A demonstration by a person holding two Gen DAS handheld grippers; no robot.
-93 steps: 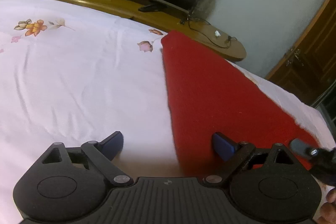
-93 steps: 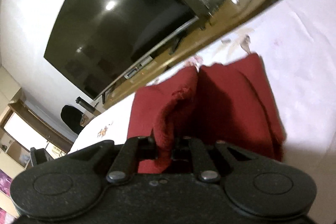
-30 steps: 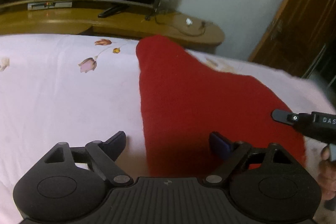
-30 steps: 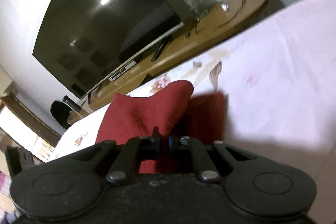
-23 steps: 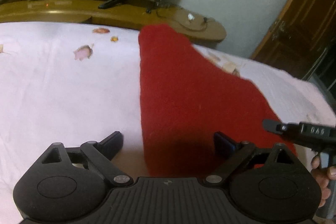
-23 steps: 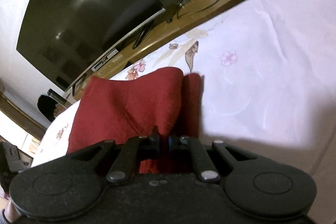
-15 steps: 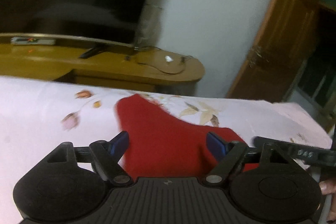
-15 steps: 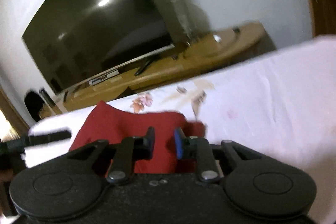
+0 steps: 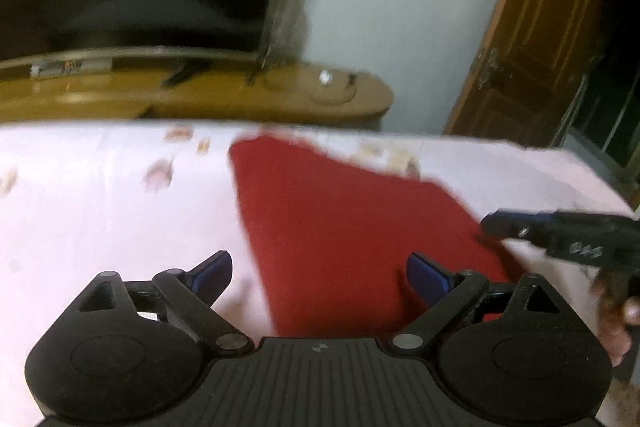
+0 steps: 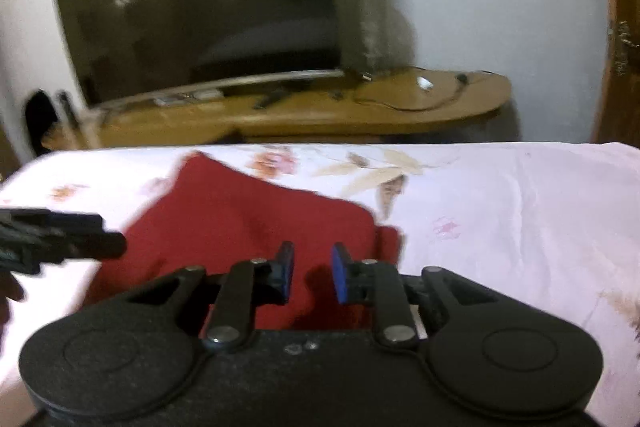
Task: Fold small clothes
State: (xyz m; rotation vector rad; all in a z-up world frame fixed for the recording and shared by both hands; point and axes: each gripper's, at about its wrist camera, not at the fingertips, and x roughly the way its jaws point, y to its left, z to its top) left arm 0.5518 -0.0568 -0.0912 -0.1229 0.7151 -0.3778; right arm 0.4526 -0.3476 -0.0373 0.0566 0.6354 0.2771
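A red folded cloth (image 9: 352,227) lies flat on the pink floral bed sheet (image 9: 100,211). It also shows in the right wrist view (image 10: 256,223). My left gripper (image 9: 320,273) is wide open and empty, above the cloth's near left part. My right gripper (image 10: 312,273) is open with a narrow gap and empty, above the cloth's near right corner. The right gripper's tip (image 9: 560,233) shows at the right of the left wrist view. The left gripper's tip (image 10: 60,241) shows at the left of the right wrist view.
A curved wooden TV stand (image 10: 320,107) with a large dark TV (image 10: 200,11) stands beyond the bed's far edge. A wooden door (image 9: 532,27) is at the right. Cables and a small white item lie on the stand.
My right gripper let go of the red cloth and opened a little. The cloth now lies folded on the sheet. Both grippers lifted and drew back from it.
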